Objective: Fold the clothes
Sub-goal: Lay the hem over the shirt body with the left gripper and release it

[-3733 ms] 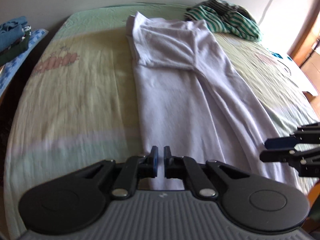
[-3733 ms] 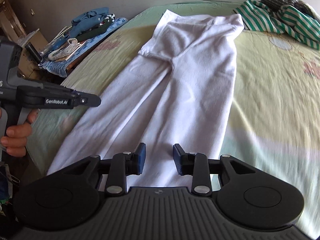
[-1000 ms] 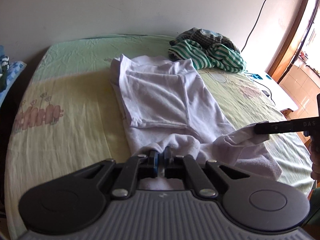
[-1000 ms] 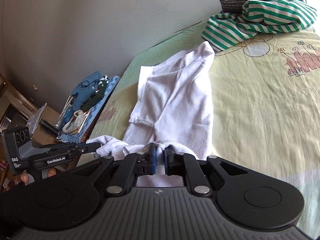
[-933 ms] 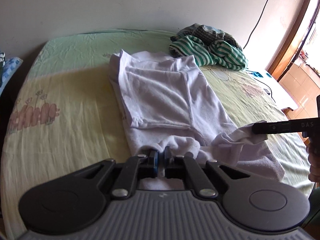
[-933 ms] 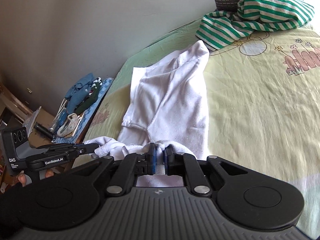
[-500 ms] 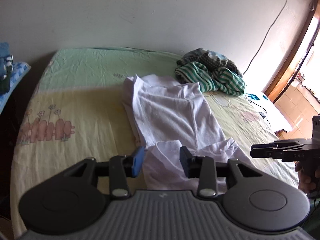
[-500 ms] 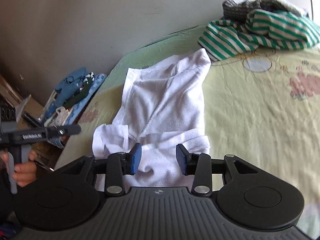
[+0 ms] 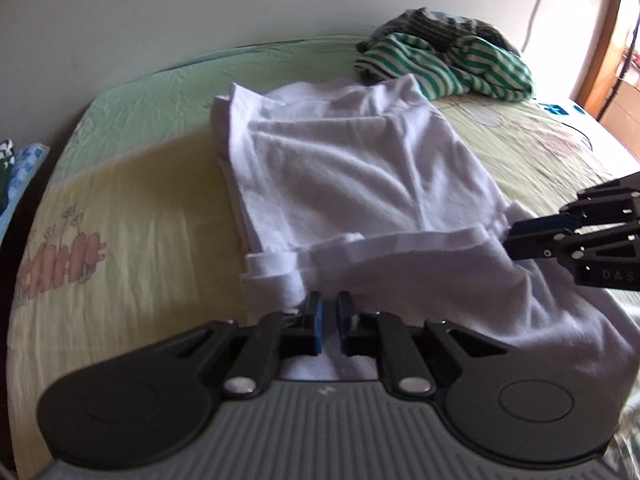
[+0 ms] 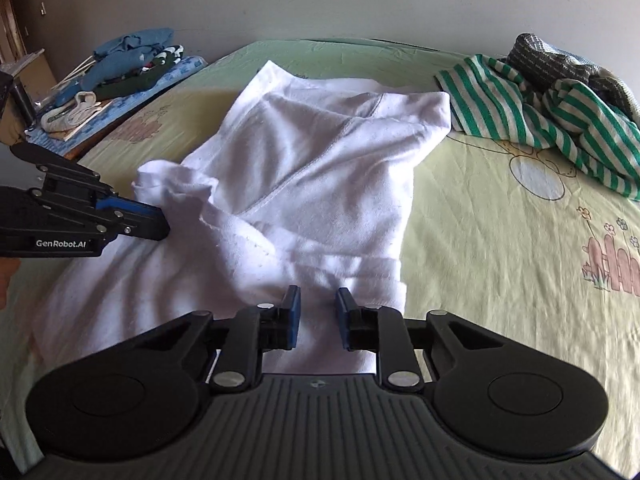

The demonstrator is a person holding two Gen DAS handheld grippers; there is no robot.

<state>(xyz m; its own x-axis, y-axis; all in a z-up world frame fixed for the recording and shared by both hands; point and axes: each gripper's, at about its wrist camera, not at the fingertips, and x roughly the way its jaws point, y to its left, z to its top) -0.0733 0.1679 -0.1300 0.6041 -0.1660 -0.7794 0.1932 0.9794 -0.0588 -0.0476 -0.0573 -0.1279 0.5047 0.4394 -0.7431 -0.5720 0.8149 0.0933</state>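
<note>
Bed sheet (image 10: pixel 500 240), yellow-green with cartoon prints, runs to a plain wall at frame top. White garment (image 10: pixel 304 168) lies centre frame, near end folded back on itself. Striped clothes (image 10: pixel 540 116) heaped upper right; blue pile (image 10: pixel 128 60) upper left. Left gripper (image 9: pixel 328 324) and right gripper (image 10: pixel 316 316): jaws closing, narrowly apart over the cloth, nothing pinched.

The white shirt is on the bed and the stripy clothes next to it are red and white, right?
Not quite. The stripy clothes are green and white, not red and white; the right wrist view shows it clearly. The rest holds: the white shirt is on the bed, with the stripy clothes next to it.
</note>
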